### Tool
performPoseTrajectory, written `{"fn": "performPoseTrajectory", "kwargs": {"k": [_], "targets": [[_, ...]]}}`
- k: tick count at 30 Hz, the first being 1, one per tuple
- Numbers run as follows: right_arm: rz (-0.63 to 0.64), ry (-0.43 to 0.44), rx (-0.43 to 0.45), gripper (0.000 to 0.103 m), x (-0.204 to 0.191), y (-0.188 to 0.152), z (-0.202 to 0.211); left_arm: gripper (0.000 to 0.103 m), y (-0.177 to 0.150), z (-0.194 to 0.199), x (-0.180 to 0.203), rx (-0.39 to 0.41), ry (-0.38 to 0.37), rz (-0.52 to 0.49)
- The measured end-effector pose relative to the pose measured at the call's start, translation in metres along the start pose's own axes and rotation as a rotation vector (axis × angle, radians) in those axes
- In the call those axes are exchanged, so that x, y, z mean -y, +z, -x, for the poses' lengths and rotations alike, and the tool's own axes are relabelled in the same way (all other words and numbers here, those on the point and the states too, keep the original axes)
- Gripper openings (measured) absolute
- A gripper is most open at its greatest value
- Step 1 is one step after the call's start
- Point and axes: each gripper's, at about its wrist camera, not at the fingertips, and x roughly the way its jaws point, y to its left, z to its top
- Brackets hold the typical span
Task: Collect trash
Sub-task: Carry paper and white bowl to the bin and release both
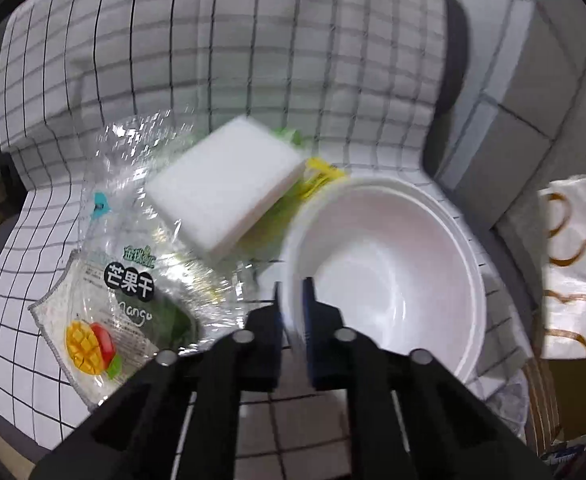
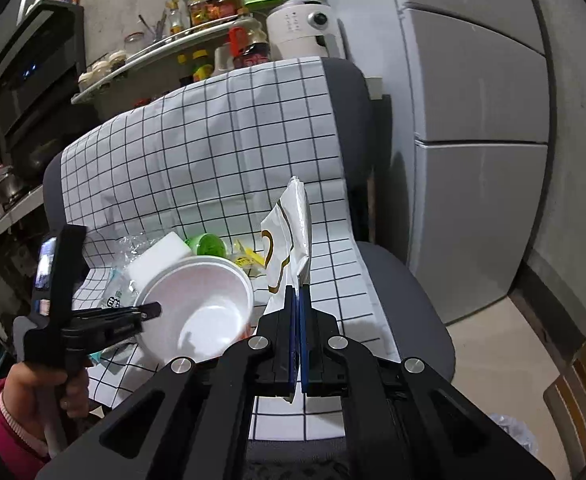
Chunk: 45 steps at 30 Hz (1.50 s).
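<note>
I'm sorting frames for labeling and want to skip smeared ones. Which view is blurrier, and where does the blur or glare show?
Left wrist view: motion blur smears the white sponge and the foam bowl rim; glare on the clear mango wrapper. Right wrist view: sharper, the white bag crisp, though fisheye bends the fridge.

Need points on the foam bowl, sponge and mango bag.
foam bowl [image 1: 393, 276], left wrist view, inner wall.
sponge [image 1: 229, 188], left wrist view, top face.
mango bag [image 1: 129, 284], left wrist view, black label.
</note>
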Motion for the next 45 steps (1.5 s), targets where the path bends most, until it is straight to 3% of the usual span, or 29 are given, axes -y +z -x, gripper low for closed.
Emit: {"fn": "performPoseTrajectory", "kwargs": {"k": [9,22,27,31,40,41,43,44,45], "targets": [[-0.04,-0.033,0.03,0.002,0.016,-0.009,0.051,0.003,-0.036,0.075,0.05,0.131,-0.076,-0.153],[-0.108,-0.352,0.062,0.002,0.081,-0.051,0.157,0.003,-0.084,0.077,0.17,0.138,-0.244,-0.405],[-0.14,-0.426,0.058,0.002,0.109,-0.066,0.171,0.003,-0.101,0.077,0.217,0.151,-0.299,-0.485],[-0.197,-0.47,0.037,0.002,0.137,-0.082,0.171,0.003,-0.116,0.062,0.255,0.113,-0.331,-0.547],[-0.367,-0.502,-0.082,0.002,0.203,-0.135,0.153,0.004,-0.153,-0.006,0.324,-0.086,-0.359,-0.662],[-0.379,-0.5,-0.096,0.002,0.208,-0.139,0.149,0.008,-0.156,-0.015,0.33,-0.113,-0.367,-0.673],[-0.395,-0.494,-0.115,0.002,0.213,-0.146,0.143,0.031,-0.161,-0.027,0.338,-0.159,-0.385,-0.684],[-0.4,-0.488,-0.13,0.002,0.216,-0.149,0.139,0.048,-0.161,-0.029,0.339,-0.166,-0.395,-0.679],[-0.404,-0.478,-0.149,0.006,0.218,-0.152,0.134,0.053,-0.161,-0.029,0.338,-0.165,-0.405,-0.675]]}}
